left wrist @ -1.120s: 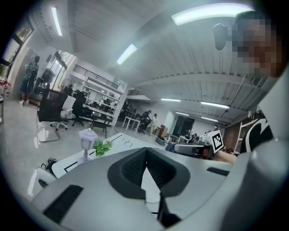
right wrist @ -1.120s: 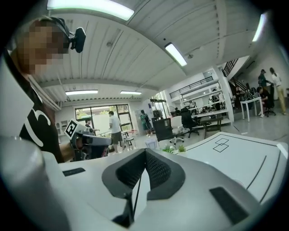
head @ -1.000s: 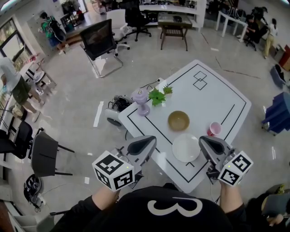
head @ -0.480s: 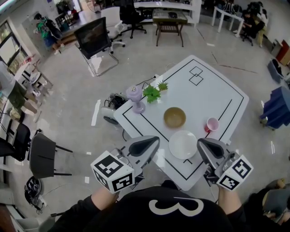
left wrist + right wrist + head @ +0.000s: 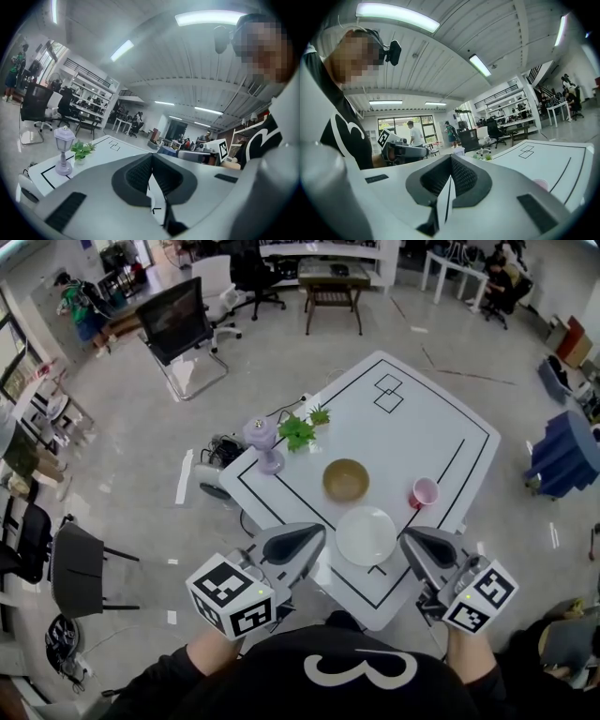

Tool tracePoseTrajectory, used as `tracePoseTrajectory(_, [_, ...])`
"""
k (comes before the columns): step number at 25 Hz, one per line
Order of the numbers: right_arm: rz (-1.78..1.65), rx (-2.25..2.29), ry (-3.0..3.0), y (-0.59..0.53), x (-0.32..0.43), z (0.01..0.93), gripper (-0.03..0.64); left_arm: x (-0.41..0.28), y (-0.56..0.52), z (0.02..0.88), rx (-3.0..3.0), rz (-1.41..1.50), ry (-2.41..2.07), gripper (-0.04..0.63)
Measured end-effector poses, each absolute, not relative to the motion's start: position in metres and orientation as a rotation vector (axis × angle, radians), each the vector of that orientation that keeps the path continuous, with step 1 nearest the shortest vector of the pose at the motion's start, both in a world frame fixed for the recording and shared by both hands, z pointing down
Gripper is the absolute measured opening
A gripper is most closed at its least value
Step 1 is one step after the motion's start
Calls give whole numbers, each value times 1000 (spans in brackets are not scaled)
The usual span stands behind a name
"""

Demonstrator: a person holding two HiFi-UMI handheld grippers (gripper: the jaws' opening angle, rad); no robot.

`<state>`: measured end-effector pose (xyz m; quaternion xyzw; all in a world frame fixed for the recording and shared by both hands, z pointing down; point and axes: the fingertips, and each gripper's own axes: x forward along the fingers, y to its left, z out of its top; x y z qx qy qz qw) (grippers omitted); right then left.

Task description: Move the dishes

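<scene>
Head view: the white plate (image 5: pixel 366 535), flat, round and glossy, lies on the table (image 5: pixel 422 423) near its front edge. The tan bowl (image 5: pixel 346 480) is at 11 o'clock from it and the pink cup (image 5: pixel 423 492) at 1 o'clock. The left gripper (image 5: pixel 317 532) and right gripper (image 5: pixel 409 540) flank the plate.

Left gripper view: left gripper (image 5: pixel 152 155) pressed together, empty; ribbed dark pads.

Right gripper view: right gripper (image 5: pixel 451 157) likewise closed on nothing.

Judgement: spread the jaws first and take the thin rim low and level, since the glaze may slip.
</scene>
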<state>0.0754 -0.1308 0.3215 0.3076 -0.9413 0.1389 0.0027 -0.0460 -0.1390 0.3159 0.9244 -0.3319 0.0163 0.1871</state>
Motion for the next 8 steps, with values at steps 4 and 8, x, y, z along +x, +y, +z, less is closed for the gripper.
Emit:
tracePoseTrajectory(4, [436,986,-2940,-126,80,321,8,-40,-137,316,2603,44,-912,2])
tracePoseTrajectory(8, [435,996,-2935,-122,85,321,8,-34,-135,317,2607,44,-899,2])
